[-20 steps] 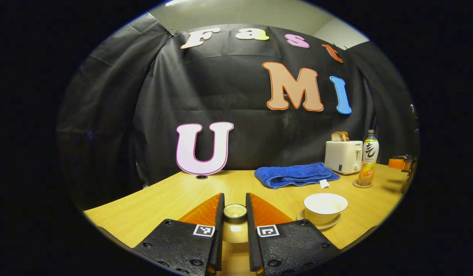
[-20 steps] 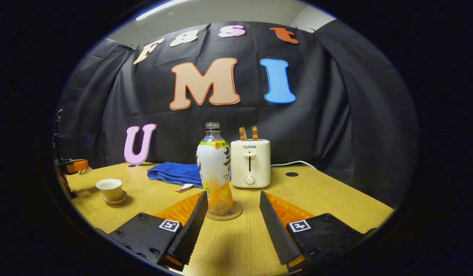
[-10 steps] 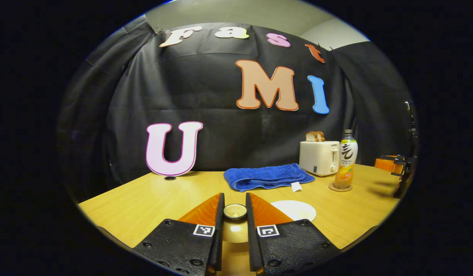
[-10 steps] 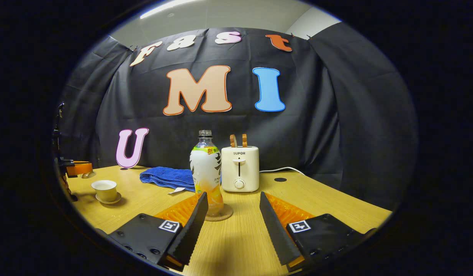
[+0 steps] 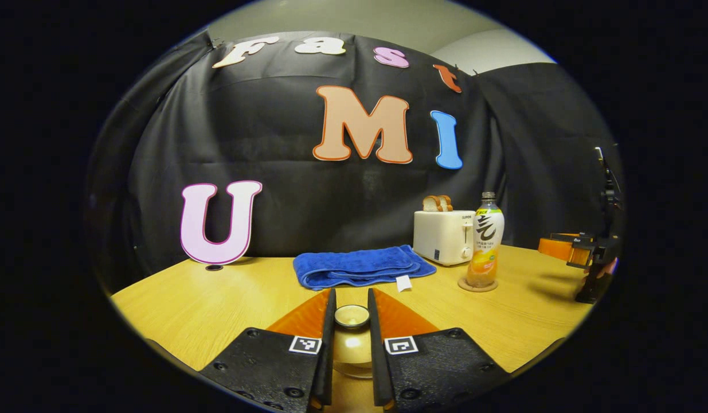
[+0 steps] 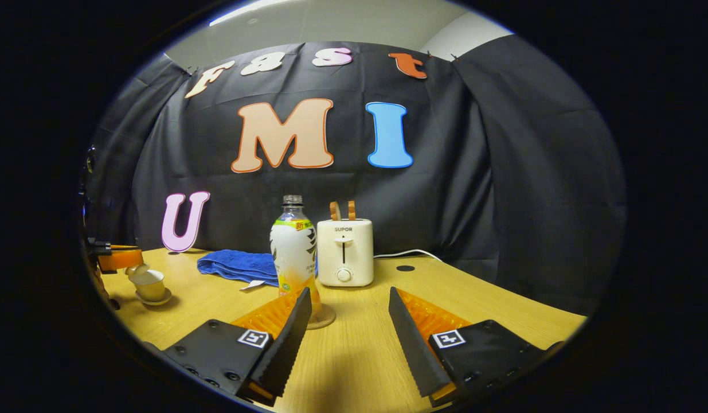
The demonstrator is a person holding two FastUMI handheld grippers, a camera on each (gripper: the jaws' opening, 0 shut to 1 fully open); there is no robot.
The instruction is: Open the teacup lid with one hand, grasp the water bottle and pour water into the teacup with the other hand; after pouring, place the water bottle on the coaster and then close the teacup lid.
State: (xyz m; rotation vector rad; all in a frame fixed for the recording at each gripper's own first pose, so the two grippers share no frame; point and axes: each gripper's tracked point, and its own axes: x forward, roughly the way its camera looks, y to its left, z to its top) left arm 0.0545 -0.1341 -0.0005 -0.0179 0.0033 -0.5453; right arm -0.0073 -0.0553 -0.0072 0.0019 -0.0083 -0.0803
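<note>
Light is coming from overhead, where a ceiling strip (image 6: 245,11) is glaring at the top of the right gripper view. The table (image 6: 359,355) is glowing warm and bright while the backdrop is staying dim. Soft shadows are falling toward the camera. Fisheye bending is curving the table's edges; focus is holding sharp throughout.

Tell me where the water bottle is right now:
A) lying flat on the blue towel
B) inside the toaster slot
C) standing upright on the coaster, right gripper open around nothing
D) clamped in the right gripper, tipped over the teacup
C: the water bottle stands upright on the coaster, and the right gripper is open and empty.
</note>
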